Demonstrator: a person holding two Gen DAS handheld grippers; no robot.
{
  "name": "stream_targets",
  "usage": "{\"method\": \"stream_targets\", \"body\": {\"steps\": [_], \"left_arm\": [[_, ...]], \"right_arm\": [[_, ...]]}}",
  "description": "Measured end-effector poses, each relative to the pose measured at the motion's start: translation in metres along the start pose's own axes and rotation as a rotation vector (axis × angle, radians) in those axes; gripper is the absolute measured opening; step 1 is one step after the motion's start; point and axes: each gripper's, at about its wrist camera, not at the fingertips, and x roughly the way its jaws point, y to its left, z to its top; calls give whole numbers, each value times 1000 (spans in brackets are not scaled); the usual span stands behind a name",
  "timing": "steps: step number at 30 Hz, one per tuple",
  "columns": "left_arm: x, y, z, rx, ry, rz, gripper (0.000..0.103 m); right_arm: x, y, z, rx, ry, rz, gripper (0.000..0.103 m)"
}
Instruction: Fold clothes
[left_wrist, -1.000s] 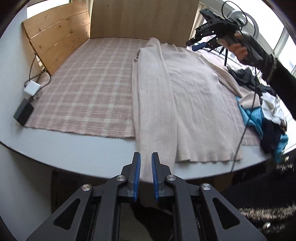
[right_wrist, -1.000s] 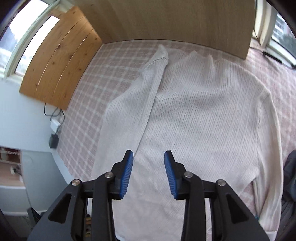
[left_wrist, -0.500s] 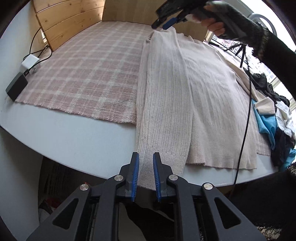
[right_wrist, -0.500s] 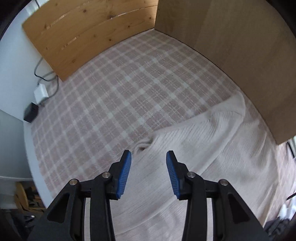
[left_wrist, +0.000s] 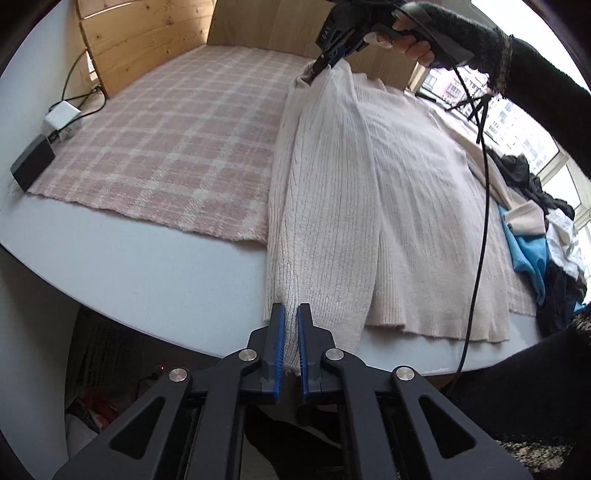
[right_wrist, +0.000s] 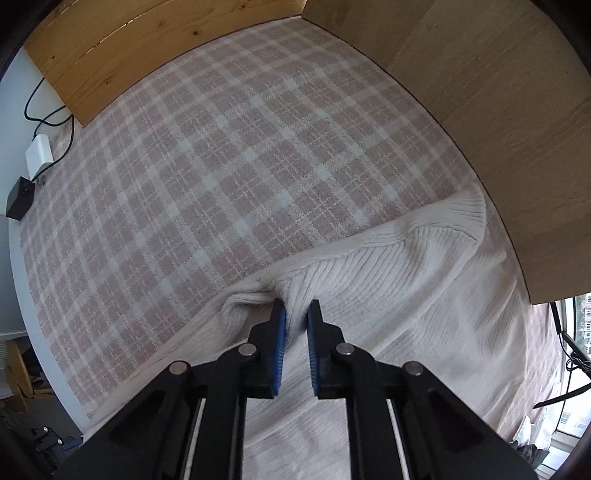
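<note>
While clamped, sweater (both claws)

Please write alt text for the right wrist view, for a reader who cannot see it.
The right gripper pinches a fold of a cream ribbed sweater lying on a pink plaid blanket, with wooden boards behind.

Both grippers clamped on knit

The black left gripper with blue pads pinches the hem of the cream ribbed-knit sweater — jaws nearly closed. The black right gripper with blue pads — gripped by a dark-sleeved hand — nips a fold near the shoulder.
</note>
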Motion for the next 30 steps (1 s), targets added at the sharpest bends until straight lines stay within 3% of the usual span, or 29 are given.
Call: {"method": "stream_targets", "body": {"steps": [4,6,9,11,12,14,16,18,20,23,26,30], "left_arm": [[-25,5,8,-93,-57,-152,6],[-23,6,12,-105,-70,-151,6],[0,17,16,-126,-24,-97,6],[18,24,17,-130,22,-11,8],[20,27,17,-129,30,9,18],[14,30,19,-124,23,35,18],[2,29,21,-103,4,61,16],[-9,29,23,-85,-9,85,16],[-18,28,26,-73,-17,94,16],[-26,19,34,-31,-28,75,16],[-28,-3,44,57,-39,24,16],[-12,-48,54,189,-15,-72,16]], "right_arm": [[-12,-16,12,50,2,44,10],[-18,-24,23,76,-13,38,10],[-9,-25,43,108,1,64,10],[4,-19,55,99,11,65,11],[13,-12,61,78,27,62,13],[20,-2,66,44,40,51,17],[7,-3,67,24,19,98,21],[-16,-11,64,-2,-10,155,30],[-47,-24,57,-21,-62,160,34],[-99,-57,28,56,-180,276,35],[-141,-94,-34,227,-315,391,37],[-165,-140,-148,459,-403,377,37]]}}
